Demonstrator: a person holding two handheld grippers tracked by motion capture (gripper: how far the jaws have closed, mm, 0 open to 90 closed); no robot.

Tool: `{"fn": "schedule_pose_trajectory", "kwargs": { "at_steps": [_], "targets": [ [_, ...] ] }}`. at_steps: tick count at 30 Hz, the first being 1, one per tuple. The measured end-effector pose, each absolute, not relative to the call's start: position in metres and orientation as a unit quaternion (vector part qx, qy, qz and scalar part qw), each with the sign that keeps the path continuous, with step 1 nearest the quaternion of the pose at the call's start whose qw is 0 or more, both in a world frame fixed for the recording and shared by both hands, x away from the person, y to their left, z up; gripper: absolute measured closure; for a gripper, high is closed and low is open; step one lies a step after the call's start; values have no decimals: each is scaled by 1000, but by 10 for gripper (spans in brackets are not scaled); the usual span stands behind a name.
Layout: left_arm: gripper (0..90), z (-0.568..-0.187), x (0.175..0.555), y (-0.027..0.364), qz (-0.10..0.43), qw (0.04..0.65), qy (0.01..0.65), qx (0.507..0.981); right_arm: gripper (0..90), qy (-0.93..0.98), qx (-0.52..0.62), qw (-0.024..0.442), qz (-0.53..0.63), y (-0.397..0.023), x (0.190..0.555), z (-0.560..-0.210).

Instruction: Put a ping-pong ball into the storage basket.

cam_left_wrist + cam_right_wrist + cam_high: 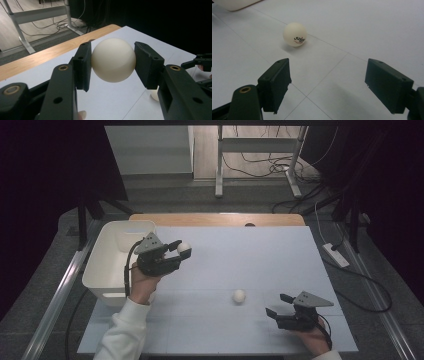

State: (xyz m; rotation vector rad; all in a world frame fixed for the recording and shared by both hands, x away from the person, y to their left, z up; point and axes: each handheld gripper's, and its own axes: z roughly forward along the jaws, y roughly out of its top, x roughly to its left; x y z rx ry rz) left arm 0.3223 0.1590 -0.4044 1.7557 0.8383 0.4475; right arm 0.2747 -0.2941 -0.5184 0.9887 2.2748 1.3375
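Observation:
My left gripper [181, 251] is shut on a white ping-pong ball [184, 247], held just right of the white bin [97, 265]. In the left gripper view the held ball [113, 60] is pressed between both black pads. A second white ping-pong ball [239, 295] with a printed logo lies on the table between the two hands. My right gripper [277, 305] rests low at the table's front right, open, its fingers pointing left toward that ball. In the right gripper view the loose ball [294, 34] lies beyond the gap between the jaws, a little to the left.
The white bin stands at the table's left edge. The table top [260, 255] is pale blue with a wooden strip [215, 219] along its far edge. Beyond it are desk legs [219, 165] and cables on the floor.

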Motion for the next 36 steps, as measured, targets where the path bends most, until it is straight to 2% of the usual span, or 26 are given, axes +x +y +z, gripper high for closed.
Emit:
{"fn": "schedule_pose_trajectory", "kwargs": {
  "at_steps": [36],
  "targets": [
    [507, -403, 319, 179, 202, 552, 373, 718, 205, 802, 348, 159, 459, -293, 276, -520]
  ]
}}
